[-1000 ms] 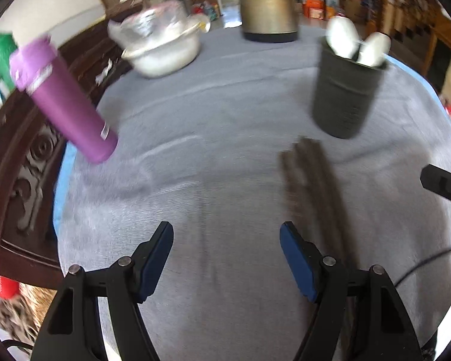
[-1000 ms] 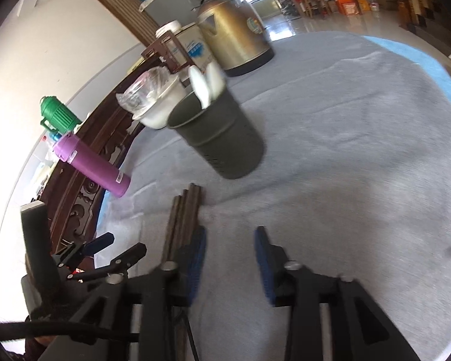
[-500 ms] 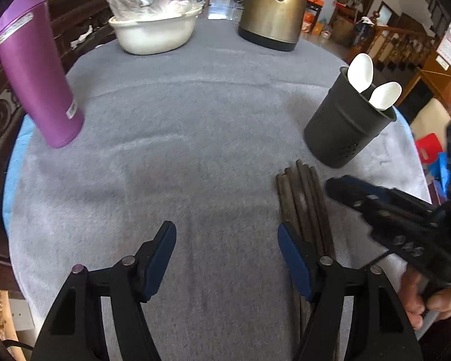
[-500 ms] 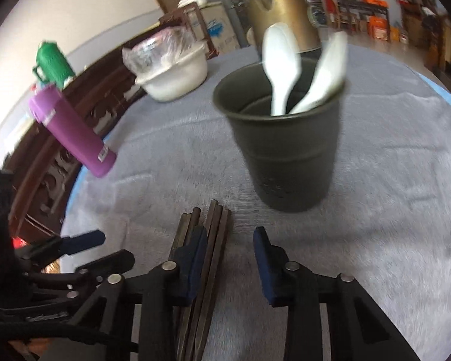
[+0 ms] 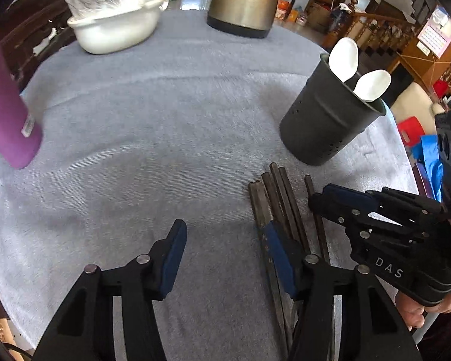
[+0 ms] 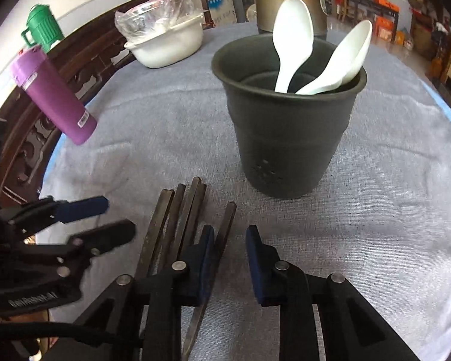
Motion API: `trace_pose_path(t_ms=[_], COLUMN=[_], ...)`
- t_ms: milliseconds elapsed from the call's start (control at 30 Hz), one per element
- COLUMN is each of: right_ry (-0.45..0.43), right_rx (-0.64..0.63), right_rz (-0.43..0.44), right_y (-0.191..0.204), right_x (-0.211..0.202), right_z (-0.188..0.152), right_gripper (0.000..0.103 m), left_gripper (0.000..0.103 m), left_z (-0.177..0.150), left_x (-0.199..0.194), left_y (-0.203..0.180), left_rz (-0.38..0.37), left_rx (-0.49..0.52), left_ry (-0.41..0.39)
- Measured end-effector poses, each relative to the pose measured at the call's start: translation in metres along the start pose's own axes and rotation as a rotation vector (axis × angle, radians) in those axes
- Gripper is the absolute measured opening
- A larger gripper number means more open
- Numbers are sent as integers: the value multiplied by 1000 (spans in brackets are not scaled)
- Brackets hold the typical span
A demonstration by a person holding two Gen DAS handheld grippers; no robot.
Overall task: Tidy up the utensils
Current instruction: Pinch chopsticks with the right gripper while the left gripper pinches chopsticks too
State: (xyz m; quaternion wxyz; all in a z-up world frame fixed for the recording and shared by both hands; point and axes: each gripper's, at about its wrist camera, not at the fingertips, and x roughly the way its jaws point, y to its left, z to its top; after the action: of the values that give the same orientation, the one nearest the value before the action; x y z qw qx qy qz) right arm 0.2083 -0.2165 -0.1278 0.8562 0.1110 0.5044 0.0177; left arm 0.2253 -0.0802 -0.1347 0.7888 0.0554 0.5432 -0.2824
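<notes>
While both grippers are leaning down over the grey cloth (image 5: 171, 126), a bundle of dark chopsticks (image 5: 278, 198) is lying flat on it, just in front of the dark utensil cup (image 6: 288, 138). The cup is standing upright and is holding two white spoons (image 6: 293, 39) that are leaning against its rim.

The left gripper (image 5: 225, 249) is hovering at the left side of the bundle. Its jaws have just been closing but they are standing about half open, with only bare cloth between them; its right finger is passing over the left chopsticks, and I cannot tell if it is touching them.

The right gripper (image 6: 230, 243) is sitting low at the right edge of the bundle. Its jaws have just been closing too, and now they are leaving only a narrow gap. One chopstick (image 6: 225, 225), lying a little apart from the others, is running into this gap along the left pad. The right pad is not pressing on it, so nothing is being gripped.

A purple bottle (image 6: 52, 96), a white bowl covered with plastic (image 6: 168, 42) and a brass-coloured kettle (image 5: 245, 0) are standing well apart at the far side.
</notes>
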Motion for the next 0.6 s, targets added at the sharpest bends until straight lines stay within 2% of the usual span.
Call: trace_pose_path(t_ms=[67,200,233,300,400,600], right_ry=[7,32,37,42,39,89], right_rx=[14,34,43,39,-1,18], right_rz=[4,10,17,15,-22,-64], right_y=[0,-3,-5,-8,-8,-31], right_x=[1,11,12,10,2,-12], right_z=[5,10,11,10,5,-11], right_gripper=[25,25,20,13,11,9], left_gripper=[57,39,38,28,19,17], left_z=[2,12,15,21,26,25], left_x=[3,8,10,15,20,23], left_y=[-3,-6,-6,-6,-10,-10], left_rz=[-9,-37,-40,-51,-60,-62], left_rx=[14,46,50,60,83,106], left_ry=[8,17,20,31,41,46])
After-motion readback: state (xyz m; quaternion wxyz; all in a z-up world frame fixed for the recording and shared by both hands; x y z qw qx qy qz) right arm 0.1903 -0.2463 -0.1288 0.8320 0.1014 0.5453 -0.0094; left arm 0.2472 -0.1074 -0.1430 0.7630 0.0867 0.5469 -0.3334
